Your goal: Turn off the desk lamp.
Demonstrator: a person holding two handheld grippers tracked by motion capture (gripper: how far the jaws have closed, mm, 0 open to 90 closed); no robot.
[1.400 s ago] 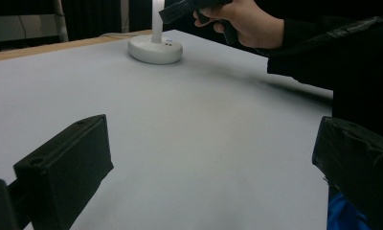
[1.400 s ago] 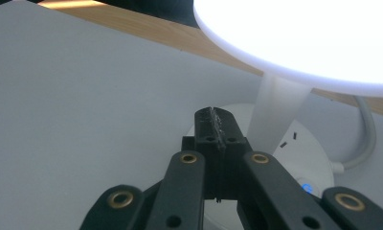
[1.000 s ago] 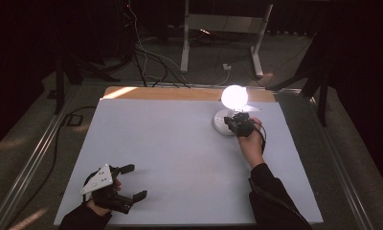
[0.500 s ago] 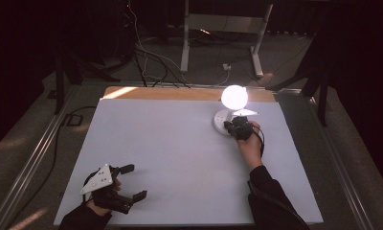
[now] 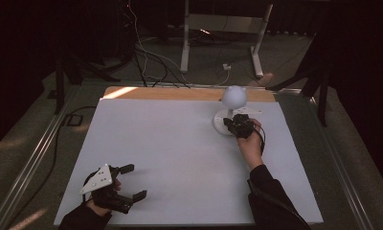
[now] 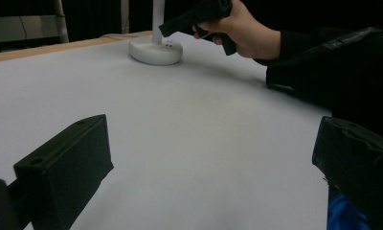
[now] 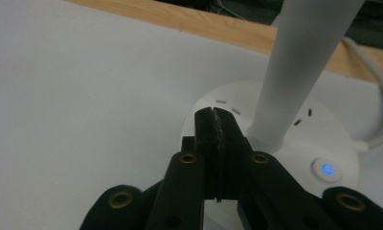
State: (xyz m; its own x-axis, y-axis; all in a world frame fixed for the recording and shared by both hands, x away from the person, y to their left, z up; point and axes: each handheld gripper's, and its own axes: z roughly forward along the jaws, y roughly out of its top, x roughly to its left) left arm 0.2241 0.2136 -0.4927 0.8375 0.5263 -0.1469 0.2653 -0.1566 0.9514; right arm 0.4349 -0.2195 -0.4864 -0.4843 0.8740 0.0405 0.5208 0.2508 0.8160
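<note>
Lamp (image 5: 230,111) on table (image 5: 170,158) — (far-right, seemingly)

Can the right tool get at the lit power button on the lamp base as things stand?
Probably yes. The right tool, shut with nothing between its jaws, sits over the lamp base beside the stem. The power button lies uncovered just to the side, so a short sideways shift should reach it.

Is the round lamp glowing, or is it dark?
High view: the lamp's round head looks dull grey, not glowing, with darkness around the table. Right gripper view: a small blue button glows on the lamp base, near the shut right tool.
</note>
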